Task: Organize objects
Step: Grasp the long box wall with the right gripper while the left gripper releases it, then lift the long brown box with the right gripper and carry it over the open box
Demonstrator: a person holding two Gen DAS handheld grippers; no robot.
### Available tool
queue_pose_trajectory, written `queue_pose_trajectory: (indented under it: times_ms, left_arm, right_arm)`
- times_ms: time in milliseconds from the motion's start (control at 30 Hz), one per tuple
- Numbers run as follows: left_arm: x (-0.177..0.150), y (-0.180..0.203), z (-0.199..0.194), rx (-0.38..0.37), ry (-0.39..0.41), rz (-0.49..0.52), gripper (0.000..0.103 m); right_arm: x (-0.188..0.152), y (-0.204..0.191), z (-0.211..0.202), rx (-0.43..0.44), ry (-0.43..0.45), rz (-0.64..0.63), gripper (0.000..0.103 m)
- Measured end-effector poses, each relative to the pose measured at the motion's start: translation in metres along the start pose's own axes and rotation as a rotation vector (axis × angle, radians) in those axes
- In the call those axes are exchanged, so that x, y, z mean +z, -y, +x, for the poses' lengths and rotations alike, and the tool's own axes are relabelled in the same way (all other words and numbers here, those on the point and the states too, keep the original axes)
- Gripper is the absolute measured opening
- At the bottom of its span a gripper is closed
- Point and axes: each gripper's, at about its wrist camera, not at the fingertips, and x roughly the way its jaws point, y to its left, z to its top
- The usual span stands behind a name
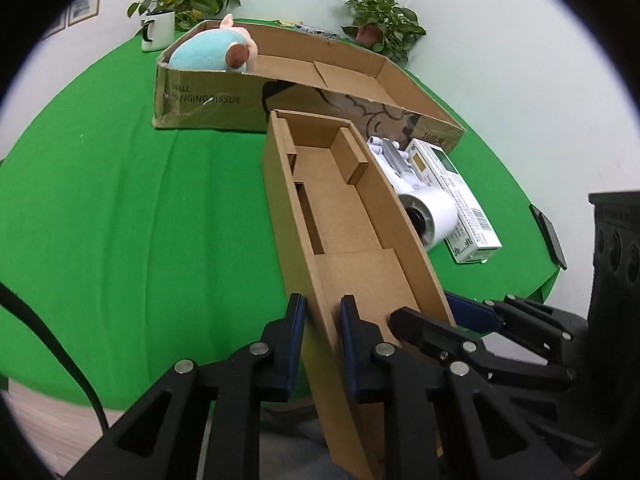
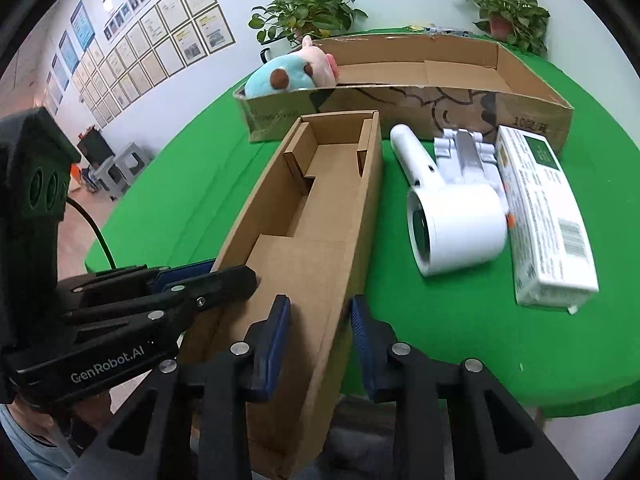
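Cardboard tray [image 1: 344, 216] stands empty at the table's near edge; left gripper [image 1: 322, 344] and right gripper [image 2: 320, 340] each clamp one side wall. Plush toy [image 1: 212, 50] already sits in the far box [image 1: 400, 80]. White roller [image 2: 452, 220] and carton [image 2: 544, 216] remain loose, right.

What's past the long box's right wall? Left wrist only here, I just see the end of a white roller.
Observer: The roller has a long handle, flat on the cloth, pointing at the big carton.
Operator: Is it touching the long box?
Observer: No. Green cloth shows between it and the long box all the way along.
Operator: Is the right gripper properly on that wall?
Observer: Yes. The right gripper straddles it, one finger inside and one outside, and the pads look pressed against the cardboard.
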Motion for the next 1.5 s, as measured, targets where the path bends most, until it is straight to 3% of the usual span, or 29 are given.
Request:
queue_pose_trajectory:
  times_ms: [133, 367, 567, 700, 967, 1233, 1500]
  left_arm:
    - [-0.002, 0.001, 0.0, 0.018, 0.008, -0.02, 0.015]
    - [0.0, 0.003, 0.001, 0.032, -0.002, -0.02, 0.015]
    - [0.012, -0.007, 0.008, -0.004, -0.013, -0.047, 0.016]
    - [0.02, -0.004, 0.015, 0.014, -0.003, -0.02, 0.017]
    - [0.015, 0.006, 0.01, 0.095, 0.006, 0.007, 0.015]
    - [0.013, 0.004, 0.007, 0.094, 0.006, -0.028, 0.015]
    - [0.031, 0.015, -0.017, 0.108, 0.113, 0.004, 0.014]
  right_arm:
    - [-0.003, -0.006, -0.003, -0.039, 0.001, -0.014, 0.03]
    - [0.004, 0.001, 0.002, -0.031, 0.008, 0.02, 0.028]
    - [0.017, 0.004, 0.01, -0.056, 0.036, 0.019, 0.022]
    - [0.027, 0.007, 0.015, -0.08, 0.053, 0.024, 0.012]
    - [0.038, 0.008, 0.022, -0.097, 0.06, 0.034, 0.011]
    - [0.038, 0.006, 0.023, -0.083, 0.057, 0.028, 0.009]
    - [0.049, 0.006, 0.004, -0.072, 0.139, 0.044, 0.008]
